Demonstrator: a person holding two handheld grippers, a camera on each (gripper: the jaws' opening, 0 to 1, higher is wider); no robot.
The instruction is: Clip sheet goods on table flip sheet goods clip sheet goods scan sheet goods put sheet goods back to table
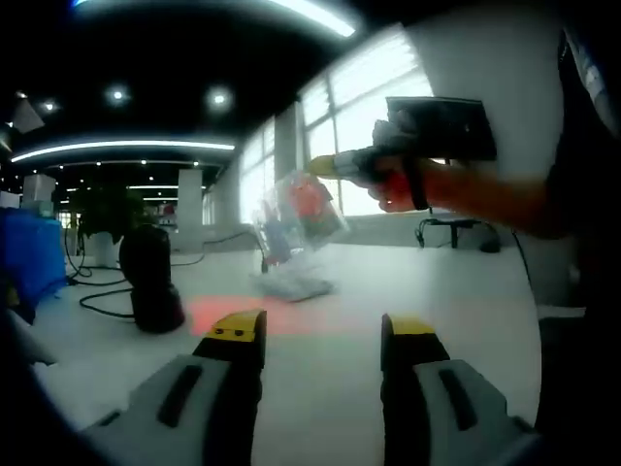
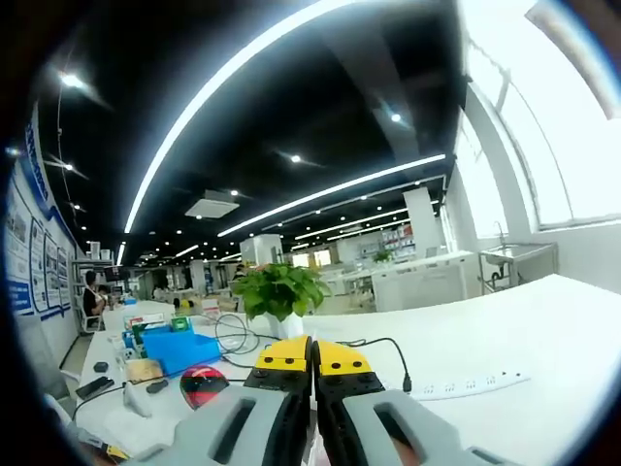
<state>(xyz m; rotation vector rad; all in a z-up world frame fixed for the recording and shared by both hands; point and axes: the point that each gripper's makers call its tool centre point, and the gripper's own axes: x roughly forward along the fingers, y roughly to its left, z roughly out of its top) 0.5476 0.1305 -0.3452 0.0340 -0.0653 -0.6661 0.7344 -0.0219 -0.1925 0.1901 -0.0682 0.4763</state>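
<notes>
Looking along the left gripper (image 1: 322,340), jaws spread apart over the white table (image 1: 437,282) — no readable writing. At 12 o'clock the right gripper (image 1: 325,165) dangles the clear sheet goods (image 1: 303,209); black scanner (image 1: 150,277) at 9. Right gripper view: jaws pressed together, potted plant (image 2: 278,289) at 12, power strip (image 2: 466,385) at 3.

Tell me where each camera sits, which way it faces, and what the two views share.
Left gripper view: rides on the left gripper, jaws apart, looking across the white table at the right gripper holding up a clear sheet goods packet above a black scanner; a hand shows.
Right gripper view: rides on the right gripper, jaws together, tilted up toward the ceiling lights, with a potted plant and blue box beyond.
Shared: the same white table.
</notes>
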